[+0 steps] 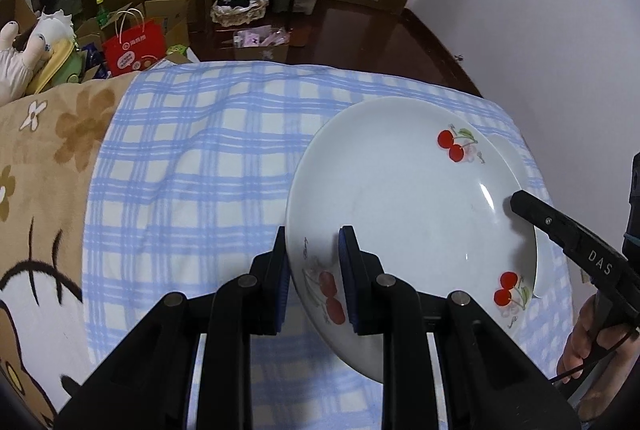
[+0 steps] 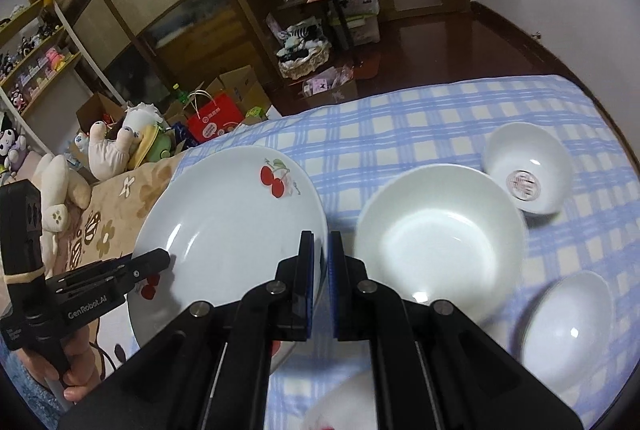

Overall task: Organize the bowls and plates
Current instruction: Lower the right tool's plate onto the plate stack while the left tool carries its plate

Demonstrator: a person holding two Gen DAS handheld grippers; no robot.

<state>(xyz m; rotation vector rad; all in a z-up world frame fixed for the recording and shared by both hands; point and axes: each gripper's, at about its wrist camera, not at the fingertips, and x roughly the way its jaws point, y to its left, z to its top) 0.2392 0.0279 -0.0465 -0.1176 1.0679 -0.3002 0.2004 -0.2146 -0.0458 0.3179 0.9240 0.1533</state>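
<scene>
A white plate with red cherries [image 1: 408,197] is gripped at its near rim by my left gripper [image 1: 312,278], tilted above the blue checked cloth [image 1: 200,169]. A second plate's rim [image 1: 510,149] peeks out behind it. In the right wrist view the same plate [image 2: 224,226] sits left of my right gripper [image 2: 320,290], whose jaws are nearly closed over the plate's right rim. A large white bowl [image 2: 440,242] and two small bowls [image 2: 528,169] [image 2: 568,326] lie to the right.
A tan flowered blanket [image 1: 40,157] covers the bed's left part, with plush toys [image 2: 116,145] beyond. Boxes, a red bag [image 1: 134,47] and shelves stand on the dark floor. A white wall [image 1: 520,9] is at the right.
</scene>
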